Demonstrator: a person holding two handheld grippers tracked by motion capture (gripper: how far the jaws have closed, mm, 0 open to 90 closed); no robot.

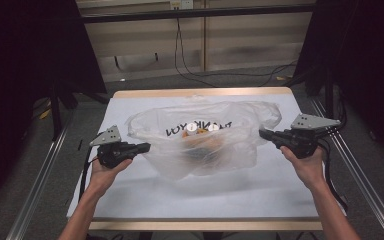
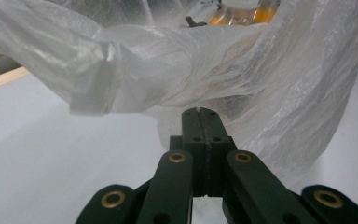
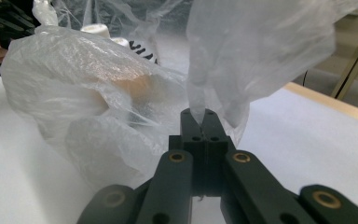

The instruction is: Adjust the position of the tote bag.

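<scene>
A clear plastic bag (image 1: 205, 145) with black lettering lies mid-table on the white sheet (image 1: 145, 195). Inside it are two white-capped bottles (image 1: 192, 127) with orange contents. My left gripper (image 1: 147, 146) is shut at the bag's left edge; in the left gripper view its jaws (image 2: 199, 111) meet on a thin fold of the bag (image 2: 214, 70), with an orange bottle (image 2: 242, 11) behind. My right gripper (image 1: 261, 133) is shut on the bag's right side; in the right gripper view a twisted strip of film (image 3: 196, 100) rises from the closed jaws (image 3: 199, 114).
The table has a wooden rim (image 1: 202, 92) at the far side. Metal rails (image 1: 40, 175) run along both sides on the floor. Cables (image 1: 190, 70) lie on the floor behind. Dark curtains (image 1: 25, 60) flank the table. The left hand's gripper (image 3: 4, 18) appears beyond the bag.
</scene>
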